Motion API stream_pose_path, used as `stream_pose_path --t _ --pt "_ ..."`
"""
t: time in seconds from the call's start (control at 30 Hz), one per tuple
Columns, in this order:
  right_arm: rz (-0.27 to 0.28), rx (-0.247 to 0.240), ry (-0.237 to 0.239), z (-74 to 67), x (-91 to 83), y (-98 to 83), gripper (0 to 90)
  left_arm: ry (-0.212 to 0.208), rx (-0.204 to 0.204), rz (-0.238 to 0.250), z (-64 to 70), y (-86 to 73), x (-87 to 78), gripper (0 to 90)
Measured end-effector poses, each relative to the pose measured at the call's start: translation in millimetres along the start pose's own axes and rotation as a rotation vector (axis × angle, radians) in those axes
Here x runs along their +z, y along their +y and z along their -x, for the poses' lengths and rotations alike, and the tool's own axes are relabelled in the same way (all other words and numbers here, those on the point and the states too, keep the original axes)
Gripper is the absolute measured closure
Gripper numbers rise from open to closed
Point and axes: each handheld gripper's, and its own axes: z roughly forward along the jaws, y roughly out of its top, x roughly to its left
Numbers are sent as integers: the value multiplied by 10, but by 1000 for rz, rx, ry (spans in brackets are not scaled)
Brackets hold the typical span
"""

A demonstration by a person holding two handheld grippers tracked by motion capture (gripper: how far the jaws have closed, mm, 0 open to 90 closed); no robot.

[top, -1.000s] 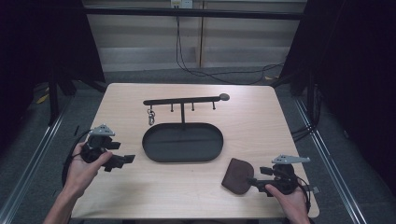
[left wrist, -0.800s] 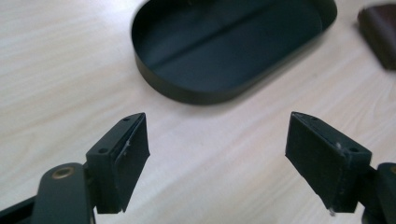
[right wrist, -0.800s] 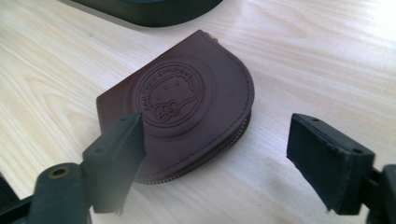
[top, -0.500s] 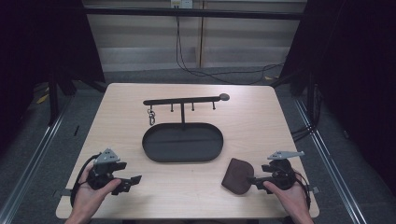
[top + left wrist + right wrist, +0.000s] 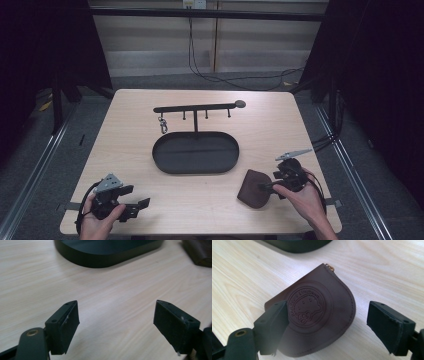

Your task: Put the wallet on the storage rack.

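A brown leather pouch with an embossed round emblem lies flat on the table's front right; the same pouch has a small gold zip pull at its far tip. My right gripper is open just above its right edge, one jaw over the leather, the other over bare wood. My left gripper rests open near the front left corner, with nothing between its jaws. A black oval tray lies in the middle of the table, seen too as a dark tray ahead of the left jaws.
A black hook rack stands on a post from the tray's back edge, with a metal clasp hanging at its left end. The wooden table has open wood on both sides of the tray. Cables run along the floor behind.
My left gripper has drawn back toward the front left corner. My right gripper has edged left and forward onto the pouch's right side.
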Motion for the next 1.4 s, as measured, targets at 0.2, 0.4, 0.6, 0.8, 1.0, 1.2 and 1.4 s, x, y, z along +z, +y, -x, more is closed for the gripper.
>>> stream_pose_path --t 0.2,0.4,0.6,0.8,1.0,1.2,1.4 --pt "-113 -12 -4 -40 103 186 167 1 -10 1 -46 -18 -14 204" --pt "-194 -19 -10 -44 172 266 205 -2 0 -2 -44 -48 -35 203" --pt "-225 -29 -15 -35 229 353 178 -24 34 -24 -35 -44 -18 200" --pt "-300 -22 4 -3 386 353 121 -32 26 -27 -58 -34 -18 200" --pt "-325 10 33 46 454 353 84 -38 29 -40 -57 -32 -10 200" --pt "-336 10 68 58 469 369 129 -34 22 -54 -48 -31 13 200" --pt "-357 44 123 96 466 379 199 -42 39 -50 -34 -24 1 200"
